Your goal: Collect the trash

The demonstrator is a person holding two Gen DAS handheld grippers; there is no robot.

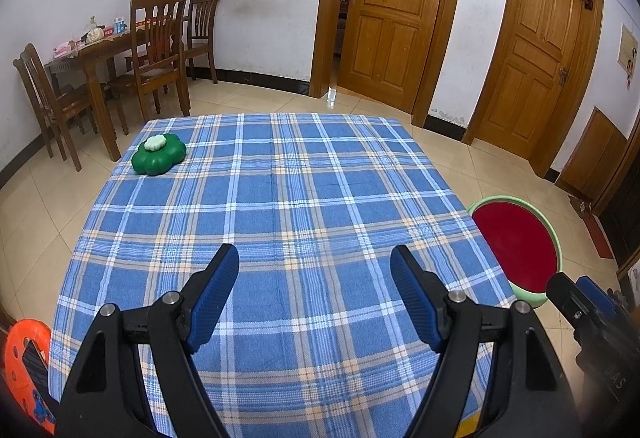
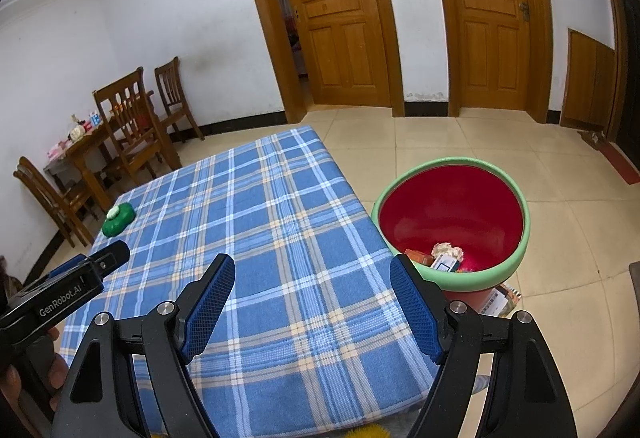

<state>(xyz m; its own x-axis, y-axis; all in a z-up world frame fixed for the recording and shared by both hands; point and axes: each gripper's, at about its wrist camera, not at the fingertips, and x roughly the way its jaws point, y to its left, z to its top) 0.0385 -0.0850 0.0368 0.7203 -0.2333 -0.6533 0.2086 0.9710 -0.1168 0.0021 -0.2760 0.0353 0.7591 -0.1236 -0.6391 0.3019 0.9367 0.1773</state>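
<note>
**A:** Where are you in the collecting?

**B:** I'm judging it nearly finished. The trash [image 2: 446, 256] is lying in the red bin [image 2: 516, 270] beside the counter [image 2: 280, 238]; only a green flower-shaped thing [image 1: 159, 153] is sitting at the counter's far left corner.

**A:** Grippers?

**B:** I'm holding the left gripper [image 1: 314, 294] and right gripper [image 2: 312, 304] wide apart, empty, angled down over the counter's near edge. Next I'm checking whether that thing counts as trash.

The left gripper [image 1: 314, 270] hangs with its jaws apart and nothing between them over the near part of the desk [image 1: 280, 197], which wears a blue plaid cloth. A green flower-shaped box [image 1: 159, 154] sits at the desk's far left corner. A red-lined bin [image 1: 520, 242] stands on the floor just beside the desk's right edge.
</note>
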